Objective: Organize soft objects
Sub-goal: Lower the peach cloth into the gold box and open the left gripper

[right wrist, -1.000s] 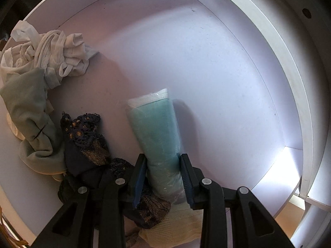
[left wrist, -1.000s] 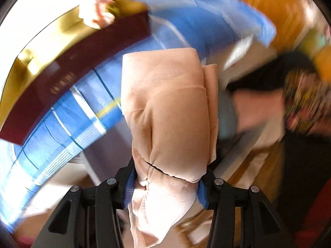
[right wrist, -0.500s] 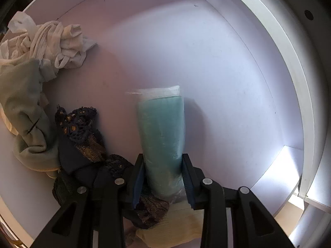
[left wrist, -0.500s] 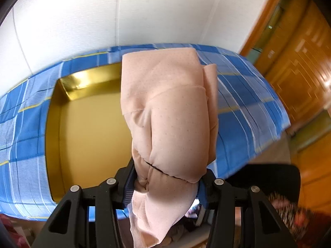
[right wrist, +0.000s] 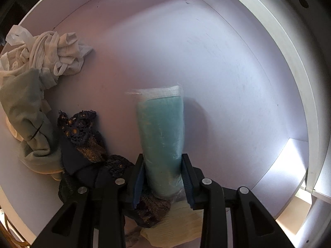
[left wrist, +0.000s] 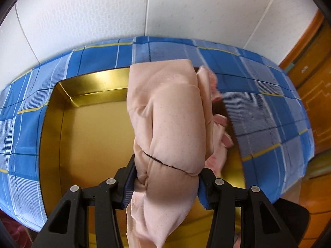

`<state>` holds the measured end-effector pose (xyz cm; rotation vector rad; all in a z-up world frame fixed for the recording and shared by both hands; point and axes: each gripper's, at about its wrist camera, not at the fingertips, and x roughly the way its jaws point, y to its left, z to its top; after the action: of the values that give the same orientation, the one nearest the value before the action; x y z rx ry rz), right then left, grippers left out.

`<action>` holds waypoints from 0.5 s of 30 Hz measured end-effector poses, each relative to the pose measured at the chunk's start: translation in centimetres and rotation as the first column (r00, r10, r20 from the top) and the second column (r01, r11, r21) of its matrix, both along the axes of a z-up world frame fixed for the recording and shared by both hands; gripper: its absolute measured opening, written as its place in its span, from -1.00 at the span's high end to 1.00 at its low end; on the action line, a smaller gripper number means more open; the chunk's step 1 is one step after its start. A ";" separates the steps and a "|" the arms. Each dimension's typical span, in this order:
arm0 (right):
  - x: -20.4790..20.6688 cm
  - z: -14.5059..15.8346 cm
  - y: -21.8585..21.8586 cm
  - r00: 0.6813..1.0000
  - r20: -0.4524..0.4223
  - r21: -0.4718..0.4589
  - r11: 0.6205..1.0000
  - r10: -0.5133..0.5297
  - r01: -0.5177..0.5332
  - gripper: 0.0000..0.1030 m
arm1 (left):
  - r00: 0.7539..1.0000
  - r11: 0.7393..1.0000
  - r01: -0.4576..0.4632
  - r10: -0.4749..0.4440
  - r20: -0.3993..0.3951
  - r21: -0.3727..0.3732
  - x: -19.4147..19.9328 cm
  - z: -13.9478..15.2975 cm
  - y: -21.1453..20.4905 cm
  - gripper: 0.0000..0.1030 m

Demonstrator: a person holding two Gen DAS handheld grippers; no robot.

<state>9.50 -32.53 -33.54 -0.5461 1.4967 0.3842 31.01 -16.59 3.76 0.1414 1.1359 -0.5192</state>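
My left gripper (left wrist: 165, 180) is shut on a folded peach-pink garment (left wrist: 167, 124), which hangs in the air above a shallow gold tray (left wrist: 89, 86) on a blue checked cloth (left wrist: 258, 103). More pink fabric (left wrist: 220, 138) lies in the tray's right part, mostly hidden behind the held garment. In the right wrist view my right gripper (right wrist: 162, 174) is shut on a teal cloth in a clear plastic bag (right wrist: 162, 128), pointing down into a white drawer (right wrist: 206, 62). The bag's far end reaches towards the drawer floor.
In the drawer's left part lie a crumpled white garment (right wrist: 51, 55), a grey-green one (right wrist: 26, 111), dark lace items (right wrist: 82, 140) and a pale yellow piece (right wrist: 182, 223). A white wall (left wrist: 144, 10) stands behind the bed, with wooden doors (left wrist: 314, 86) at the right.
The left gripper swung with the pink garment from beside the tray's maroon side to above the open gold tray. The teal bag in the right gripper turned from tilted to straight.
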 end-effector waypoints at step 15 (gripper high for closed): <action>0.8 0.4 -1.7 0.999 -0.020 0.030 0.999 -0.032 0.033 0.36 | 0.997 0.998 -0.055 0.055 -0.045 -0.020 4.2 -3.0 -2.2 -0.03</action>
<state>10.25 -34.19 -33.15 -0.4946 1.5148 0.3869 35.21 -18.79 0.75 0.0800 1.1744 -0.4875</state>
